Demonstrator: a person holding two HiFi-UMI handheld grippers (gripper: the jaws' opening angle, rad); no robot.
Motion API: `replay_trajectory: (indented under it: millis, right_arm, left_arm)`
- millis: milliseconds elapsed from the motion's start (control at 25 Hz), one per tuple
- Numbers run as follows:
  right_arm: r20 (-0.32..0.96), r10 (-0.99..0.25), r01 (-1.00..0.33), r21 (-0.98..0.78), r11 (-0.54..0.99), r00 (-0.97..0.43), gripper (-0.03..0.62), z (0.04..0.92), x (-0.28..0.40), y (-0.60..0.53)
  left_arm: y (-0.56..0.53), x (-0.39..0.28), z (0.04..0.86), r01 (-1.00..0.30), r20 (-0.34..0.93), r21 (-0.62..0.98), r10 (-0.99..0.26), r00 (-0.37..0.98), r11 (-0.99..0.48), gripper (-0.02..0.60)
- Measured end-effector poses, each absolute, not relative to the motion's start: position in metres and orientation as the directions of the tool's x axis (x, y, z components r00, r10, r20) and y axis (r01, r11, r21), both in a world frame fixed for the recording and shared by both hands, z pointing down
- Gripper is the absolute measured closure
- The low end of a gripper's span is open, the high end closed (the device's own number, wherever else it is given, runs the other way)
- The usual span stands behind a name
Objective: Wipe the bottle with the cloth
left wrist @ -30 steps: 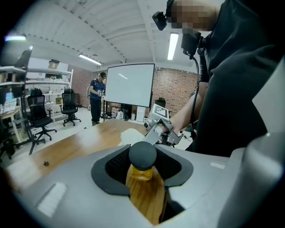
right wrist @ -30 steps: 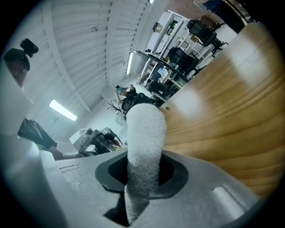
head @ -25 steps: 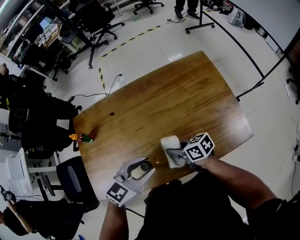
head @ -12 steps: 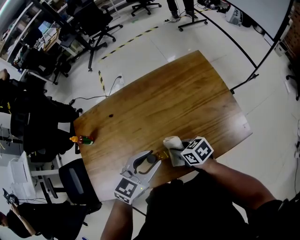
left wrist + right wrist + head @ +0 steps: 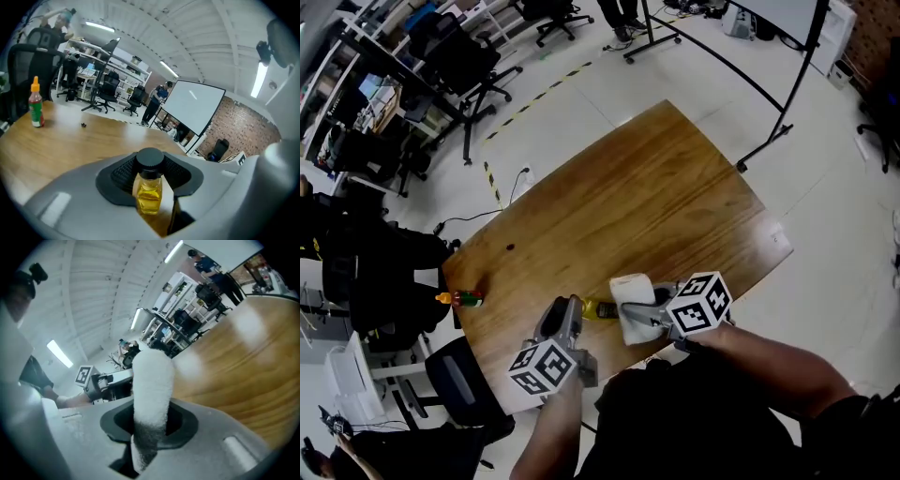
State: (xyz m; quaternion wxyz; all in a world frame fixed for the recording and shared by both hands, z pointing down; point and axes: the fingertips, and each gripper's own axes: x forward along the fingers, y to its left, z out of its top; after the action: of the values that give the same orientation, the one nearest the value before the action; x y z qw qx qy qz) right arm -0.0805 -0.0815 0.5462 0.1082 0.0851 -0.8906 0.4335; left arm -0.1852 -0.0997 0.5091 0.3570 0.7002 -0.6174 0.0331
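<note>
A small bottle (image 5: 149, 191) of yellow liquid with a black cap sits between the pads of my left gripper (image 5: 150, 174), which is shut on it. In the head view the bottle (image 5: 600, 308) sticks out of the left gripper (image 5: 578, 312) above the table's near edge, its end against a white cloth (image 5: 631, 302). My right gripper (image 5: 645, 320) is shut on that cloth. In the right gripper view the cloth (image 5: 151, 385) stands up as a thick roll between the jaws, with the left gripper (image 5: 104, 379) just beyond it.
The wooden table (image 5: 656, 197) carries a red sauce bottle (image 5: 467, 299) with an orange cap at its left edge, also in the left gripper view as the sauce bottle (image 5: 35, 104). Office chairs (image 5: 455, 66) and a black stand (image 5: 712, 56) ring the table.
The left gripper has rolled so its marker cube faces up and has carried the bottle right, against the cloth. The right gripper has risen a little with the cloth.
</note>
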Motion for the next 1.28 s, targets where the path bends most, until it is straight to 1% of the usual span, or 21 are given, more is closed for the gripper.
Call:
replay_trajectory:
  millis: [120,240,360,600,800,1080,1160,1200,1280]
  right_arm:
    - [0.253,-0.06,-0.225,-0.697,0.681,-0.966,0.522,0.531,-0.115,-0.077]
    - [0.234,-0.095,-0.234,-0.695,0.68,-0.968,0.522,0.527,-0.135,-0.078]
    - [0.244,-0.123,-0.261,-0.692,0.673,-0.962,0.522,0.537,-0.133,-0.077]
    - [0.392,-0.126,-0.368,-0.637,0.677,-0.911,0.522,0.59,-0.112,-0.078]
    - [0.5,-0.137,-0.459,-0.608,0.648,-0.855,0.522,0.626,-0.092,-0.082]
    - [0.606,-0.112,-0.527,-0.568,0.632,-0.787,0.522,0.648,-0.082,-0.086]
    - [0.626,-0.103,-0.537,-0.558,0.633,-0.773,0.522,0.65,-0.079,-0.086]
    - [0.625,-0.104,-0.536,-0.558,0.634,-0.773,0.522,0.647,-0.077,-0.086]
    - [0.598,-0.115,-0.521,-0.57,0.635,-0.794,0.522,0.636,-0.071,-0.09]
  left_arm:
    - [-0.098,-0.185,0.51,-0.888,0.489,0.459,-0.841,0.231,0.023,0.403]
    - [-0.093,-0.182,0.511,-0.893,0.498,0.448,-0.84,0.215,0.037,0.403]
    - [-0.089,-0.185,0.515,-0.886,0.492,0.461,-0.848,0.198,0.061,0.403]
    - [-0.087,-0.197,0.518,-0.869,0.488,0.486,-0.854,0.182,0.093,0.402]
    - [-0.089,-0.192,0.513,-0.891,0.473,0.452,-0.86,0.194,0.047,0.403]
    - [-0.093,-0.185,0.51,-0.905,0.471,0.426,-0.857,0.211,0.011,0.403]
    - [-0.094,-0.181,0.509,-0.908,0.469,0.417,-0.849,0.245,-0.032,0.403]
    - [-0.095,-0.176,0.508,-0.91,0.463,0.407,-0.842,0.277,-0.076,0.403]
    - [-0.095,-0.16,0.504,-0.904,0.445,0.369,-0.813,0.376,-0.217,0.403]
